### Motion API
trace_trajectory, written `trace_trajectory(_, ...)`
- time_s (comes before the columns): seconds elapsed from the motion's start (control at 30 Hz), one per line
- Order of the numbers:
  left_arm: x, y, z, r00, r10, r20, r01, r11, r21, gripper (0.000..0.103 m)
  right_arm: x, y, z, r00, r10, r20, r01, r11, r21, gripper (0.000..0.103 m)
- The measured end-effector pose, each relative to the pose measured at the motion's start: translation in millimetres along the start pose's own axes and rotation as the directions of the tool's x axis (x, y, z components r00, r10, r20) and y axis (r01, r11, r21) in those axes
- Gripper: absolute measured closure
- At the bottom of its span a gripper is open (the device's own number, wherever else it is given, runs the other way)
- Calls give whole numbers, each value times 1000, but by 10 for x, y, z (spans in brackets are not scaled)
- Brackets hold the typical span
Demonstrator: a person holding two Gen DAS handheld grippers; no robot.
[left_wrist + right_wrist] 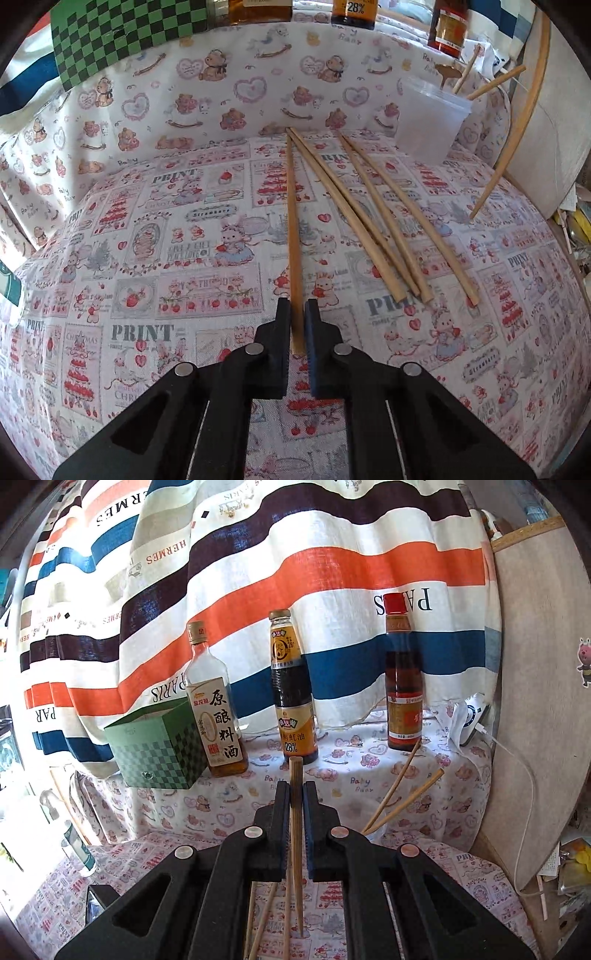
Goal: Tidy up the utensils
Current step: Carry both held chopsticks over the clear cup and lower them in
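1. Left gripper (297, 308): jaws pressed together on the near end of one chopstick (293, 236), which lies flat on the printed tablecloth (147, 258) and runs straight ahead of the fingertips.
2. Right gripper (296, 794): jaws pinching a second chopstick (295, 834), held upright between the pads, with its blunt end just above the fingertips and its tapered end hanging below the jaws.
3. Loose stock: four chopsticks (384, 229) lie fanned on the cloth ahead and to the right of the left gripper, clear of its jaws.
4. Container: a clear plastic cup (430, 118) stands beyond the fanned group, far ahead and right of the left gripper. Two chopsticks (491, 86) lean out of its rim; what looks like a spoon handle also rises there, but this cannot be confirmed.
5. Other container: a green checkered box (159, 749) stands ahead and left of the right gripper, beside three sauce bottles (295, 701); its contents are hidden.
6. Progress, judged: early to middle. Two pieces are stowed, two are in hand, four await collection.
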State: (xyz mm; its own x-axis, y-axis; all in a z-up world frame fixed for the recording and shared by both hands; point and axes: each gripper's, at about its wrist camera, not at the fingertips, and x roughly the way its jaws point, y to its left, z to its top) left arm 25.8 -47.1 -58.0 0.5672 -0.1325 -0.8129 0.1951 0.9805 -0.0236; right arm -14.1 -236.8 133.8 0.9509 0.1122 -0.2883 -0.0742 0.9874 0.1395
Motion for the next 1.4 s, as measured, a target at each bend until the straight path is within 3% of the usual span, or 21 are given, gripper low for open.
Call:
trace_trajectory(0.13, -220, 202, 74, 993, 2, 122, 5, 998, -58, 97, -117, 74, -93, 998, 0, 70, 0, 1000, -10, 95)
trace_trajectory(0.2, -426, 295, 88, 974, -11, 228, 31, 996, -84, 97, -184, 107, -163, 992, -9, 126, 11, 1000, -11, 95)
trace_trajectory(0.27, -690, 378, 80, 935, -10, 354, 47, 994, -95, 97, -239, 134, -246, 984, -37, 177, 37, 999, 4, 95)
trace_trajectory(0.4, -1125, 476, 10, 826, 14, 563, 48, 994, -96, 97, -271, 70, -377, 976, -21, 218, 7, 998, 66, 95)
trace_trajectory(0.47, -1241, 542, 26, 792, -3, 611, 76, 993, -93, 97, -247, 27, -419, 978, -13, 210, 0, 998, 62, 95)
trace_trajectory(0.53, -1323, 579, 24, 773, -35, 634, 111, 991, -80, 97, -208, -36, -463, 979, -22, 201, 8, 997, 73, 95)
trace_trajectory(0.63, -1402, 577, 44, 761, -21, 648, 96, 992, -82, 97, -102, -136, -506, 987, -36, 156, 20, 995, 99, 95)
trace_trajectory(0.73, -1473, 580, 18, 746, -39, 664, 129, 988, -86, 97, -47, -232, -522, 991, -20, 129, 2, 990, 139, 95)
trace_trajectory(0.9, -1485, 626, -16, 742, -65, 667, 175, 979, -100, 97, -50, -268, -543, 990, -43, 138, 23, 989, 146, 95)
trace_trajectory(0.97, -1506, 629, -31, 732, -80, 677, 189, 978, -89, 97, -63, -277, -551, 988, -46, 146, 23, 987, 160, 95)
trace_trajectory(1.07, -1551, 603, -55, 714, -51, 698, 156, 984, -88, 97, -73, -314, -554, 987, -38, 154, 11, 985, 174, 95)
trace_trajectory(1.13, -1579, 614, -70, 703, -72, 707, 179, 981, -79, 97, -92, -344, -552, 985, -23, 170, -8, 984, 181, 95)
trace_trajectory(1.27, -1672, 581, -36, 699, -63, 713, 182, 979, -92, 97, -148, -393, -539, 978, -10, 210, -28, 984, 178, 95)
trace_trajectory(1.37, -1783, 528, 114, 710, -83, 699, 197, 977, -83, 97, -233, -434, -507, 969, 4, 248, -53, 981, 188, 95)
trace_trajectory(1.4, -1834, 502, 155, 703, -88, 705, 195, 978, -73, 97, -258, -451, -495, 966, 7, 258, -58, 980, 190, 95)
